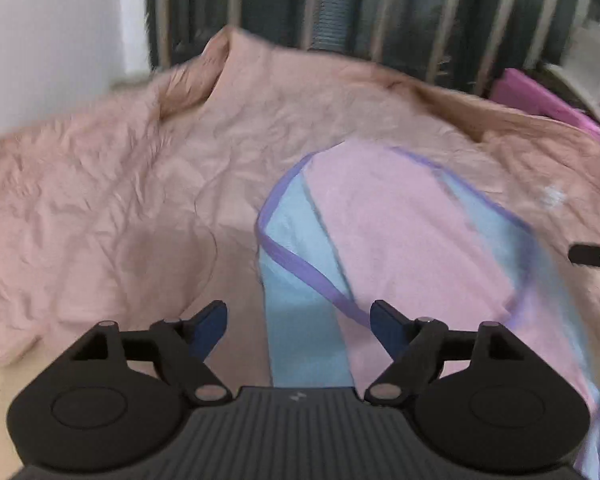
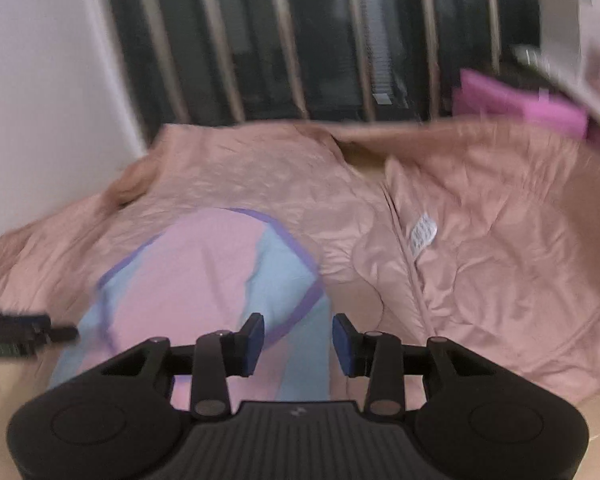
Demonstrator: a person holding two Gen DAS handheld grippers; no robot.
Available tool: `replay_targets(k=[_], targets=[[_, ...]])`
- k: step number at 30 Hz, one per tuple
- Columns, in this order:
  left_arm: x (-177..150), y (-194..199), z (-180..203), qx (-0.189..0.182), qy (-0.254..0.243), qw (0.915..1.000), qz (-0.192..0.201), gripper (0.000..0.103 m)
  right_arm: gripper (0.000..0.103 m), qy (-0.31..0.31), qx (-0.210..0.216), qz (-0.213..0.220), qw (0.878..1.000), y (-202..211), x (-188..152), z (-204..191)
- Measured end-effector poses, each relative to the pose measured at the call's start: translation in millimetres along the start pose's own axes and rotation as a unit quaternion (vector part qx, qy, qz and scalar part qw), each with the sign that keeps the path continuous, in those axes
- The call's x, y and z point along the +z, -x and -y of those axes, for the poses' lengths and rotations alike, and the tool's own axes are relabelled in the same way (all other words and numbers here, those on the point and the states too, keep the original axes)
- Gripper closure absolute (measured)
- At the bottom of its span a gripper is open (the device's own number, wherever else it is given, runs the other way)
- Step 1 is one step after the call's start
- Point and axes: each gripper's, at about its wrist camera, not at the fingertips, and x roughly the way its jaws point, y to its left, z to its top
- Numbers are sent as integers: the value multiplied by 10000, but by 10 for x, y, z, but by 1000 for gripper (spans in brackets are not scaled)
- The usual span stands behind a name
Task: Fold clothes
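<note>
On top of a big, wrinkly, dusty-pink jacket (image 1: 148, 184) lies a smaller piece of clothing (image 1: 400, 240). It is soft pink in the middle, light blue at the sides, and has a purple edge. The jacket is spread out flat and fills most of both views. The pictures are a bit blurry.

From the left wrist view, the left gripper (image 1: 299, 330) has its two blue fingers spread wide apart, with nothing between them. It hangs at the near left side of the small clothing, over a light blue strip. At the far right edge of this view, a dark tip of the right gripper (image 1: 594, 258) pokes in.

From the right wrist view, the right gripper (image 2: 298, 344) also has its fingers apart and holds nothing. It sits at the near right side of the small clothing (image 2: 204, 280), by the blue part. The left gripper (image 2: 20, 334) peeks in at the left edge. A white tag (image 2: 422, 234) shows on the jacket (image 2: 500, 248) to the right.

Far behind are dark bars with pale stripes (image 2: 300, 40), and a bright pink thing (image 2: 516, 106) at the far right.
</note>
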Motion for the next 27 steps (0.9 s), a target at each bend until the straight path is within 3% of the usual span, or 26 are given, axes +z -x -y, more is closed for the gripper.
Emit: replay_targets(k=[1,2,3,4,5,9,11,13,14,15,18,24,27], targets=[[13,-66,-34,11,146,9999,7,24,67,-23,-61,-104,9999,-123,18,24],[25,-130,-69,20,293,9996,17,33,67,-46,-123,-207,9997,-247,37,49],[24,-160,-92,-46,360,9993,55,44,76,-58,-178,-300,9994,-362,44,66],[30,-172,-103,-23,366,9993,75,72,87,-6,-208,-359,9991,-446,29,63],[36,-185,-115,3,371,9993,95,92,102,97,-258,-369,9989,-499,12,49],[61,-131,-206,-124,529,9982,237,88,99,141,-620,-216,9977,-581,-22,63],[18,-14,-211,-15,576,9977,353,48,92,120,-531,-54,9985,-413,-63,36],[-72,169,-242,-64,545,9969,560,40,74,222,-347,256,9988,-51,-182,-38],[-125,243,-250,-101,536,9969,574,40,61,286,-232,392,9986,136,-261,-91],[-194,319,-251,-193,510,9971,538,40,60,378,-67,462,9982,340,-396,-171],[-512,556,-175,-343,291,9979,464,40,60,658,283,316,9969,789,-894,-347],[-1075,892,83,-257,-265,9984,423,41,61,1015,117,-80,9947,1154,-1673,-502],[-1156,851,137,-185,-390,9987,272,56,61,1136,243,-136,9931,1297,-1882,-550]])
